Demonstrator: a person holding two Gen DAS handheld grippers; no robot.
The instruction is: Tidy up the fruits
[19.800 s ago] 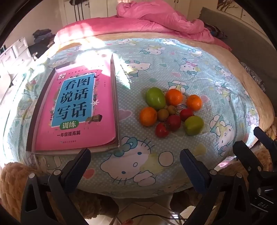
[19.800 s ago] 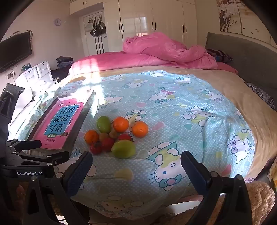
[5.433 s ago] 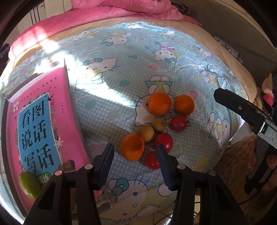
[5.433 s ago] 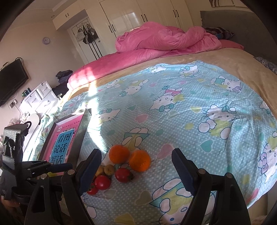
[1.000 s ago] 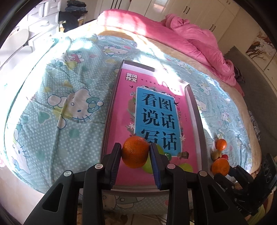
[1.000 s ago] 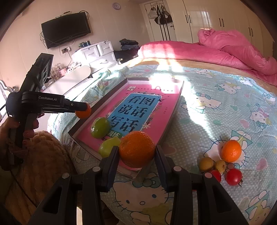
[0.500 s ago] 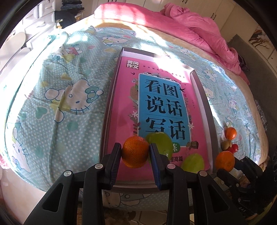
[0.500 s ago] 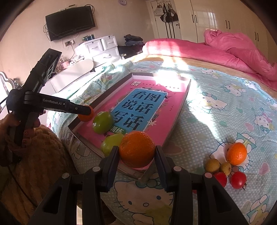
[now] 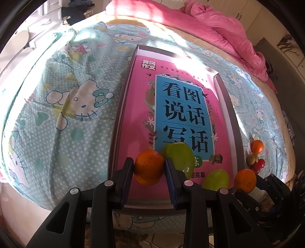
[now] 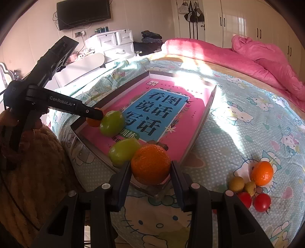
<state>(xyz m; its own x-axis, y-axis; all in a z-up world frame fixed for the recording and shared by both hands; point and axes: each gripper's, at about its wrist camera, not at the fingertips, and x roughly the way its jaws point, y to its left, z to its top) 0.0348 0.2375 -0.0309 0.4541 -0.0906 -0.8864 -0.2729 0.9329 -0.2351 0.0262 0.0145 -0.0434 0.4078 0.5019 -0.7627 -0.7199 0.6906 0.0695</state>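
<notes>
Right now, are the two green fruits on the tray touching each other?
Apart. The right wrist view shows pink tray between the far green fruit and the near one.

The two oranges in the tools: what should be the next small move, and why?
Probably lower the left tool a little and open it, setting its orange on the pink tray beside the green fruit. That orange already hangs over the tray's near end; the right tool's orange is only at the corner.

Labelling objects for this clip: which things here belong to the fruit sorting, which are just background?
Job:
left hand-held gripper with orange
right hand-held gripper with orange
green fruits in tray
loose orange and tomatoes on bedsheet

Background:
pink duvet
TV
drawers
</notes>
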